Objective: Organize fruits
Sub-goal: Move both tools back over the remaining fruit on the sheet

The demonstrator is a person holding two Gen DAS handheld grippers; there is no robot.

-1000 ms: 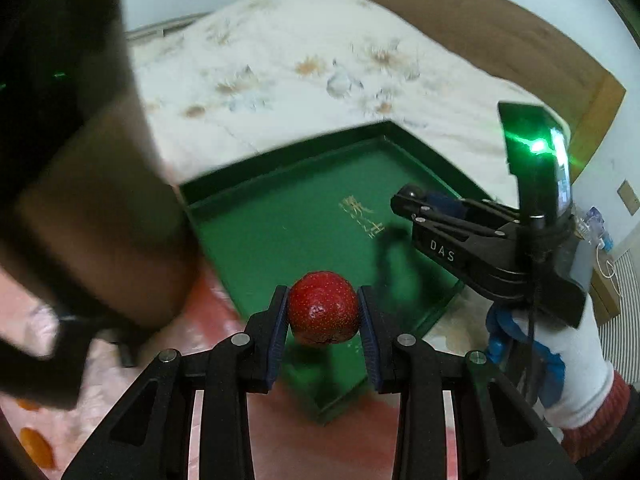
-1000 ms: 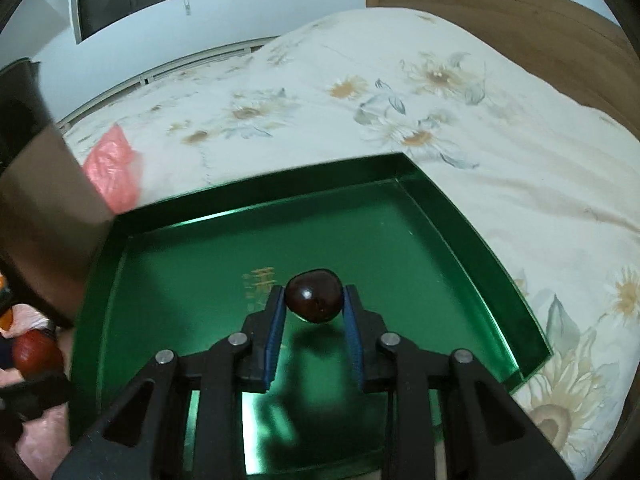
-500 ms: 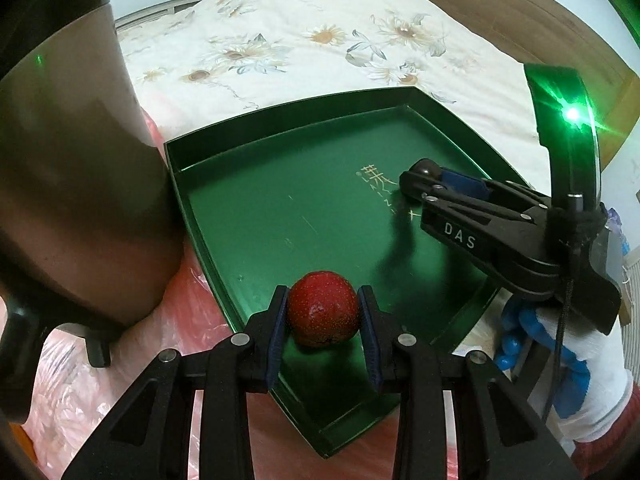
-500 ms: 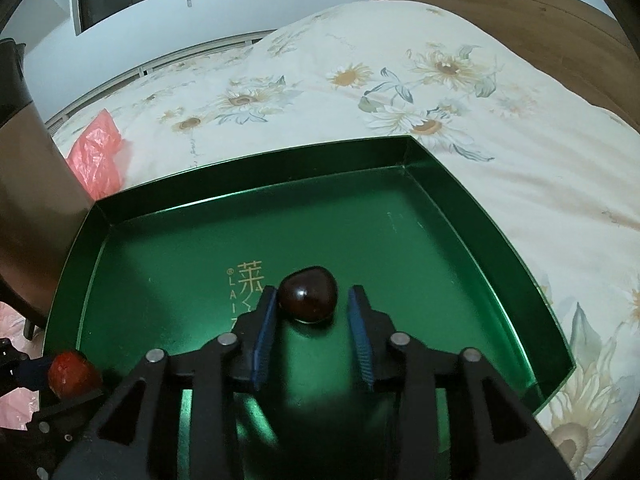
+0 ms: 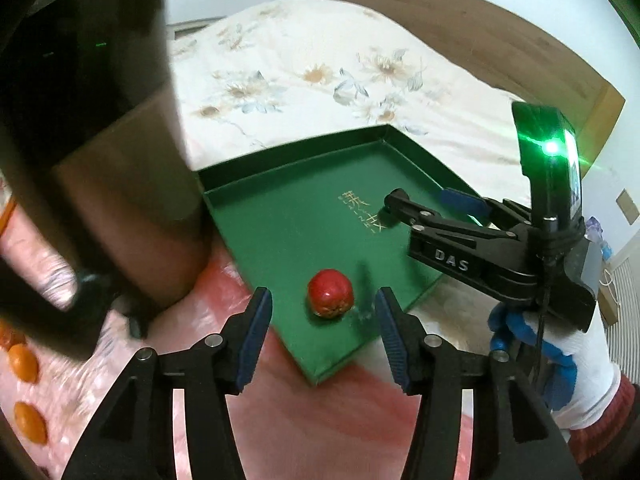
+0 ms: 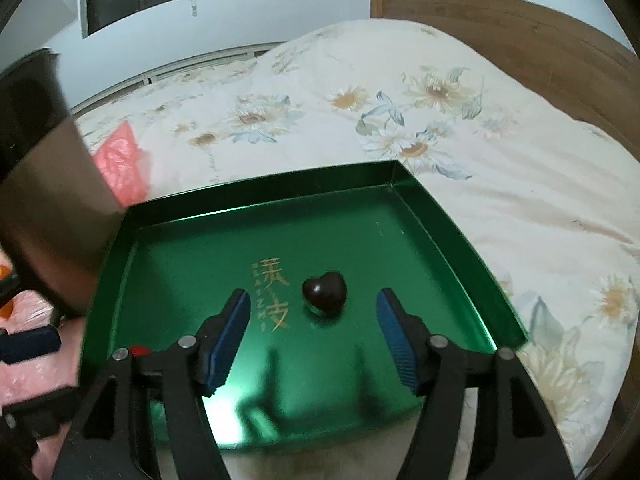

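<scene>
Both fruits, clamped between the pads a second ago, now lie loose on the green tray (image 6: 460, 224), and both pairs of jaws have parted.

Far left in the left wrist view, orange fruits (image 5: 26, 420) sit on pink plastic (image 5: 224, 280), beside a blurred dark, brown-sided container (image 5: 120, 184) that stands against the tray's left edge. The left gripper (image 5: 324, 312) has its jaws opening, already fairly wide, with blue pads clear of the red fruit (image 5: 330, 298) on either side. That fruit rests on the tray floor near the tray's nearest corner, touching neither pad. Further right, gold lettering (image 5: 362, 212) marks the tray floor, and the right gripper (image 5: 390, 202) reaches in over it, held by a hand in a white and blue glove (image 5: 560, 364).

In the right wrist view, the container (image 6: 48, 200) stands again at the left, with a pink bag (image 6: 122, 160) behind it on the floral bedspread (image 6: 400, 100). The right gripper (image 6: 312, 312) is opening and stands very wide. The dark, heart-shaped fruit (image 6: 325, 293) lies on the tray just right of the lettering (image 6: 270, 294), between the pads but well clear of both. A wooden headboard (image 6: 520, 28) runs along the right.
</scene>
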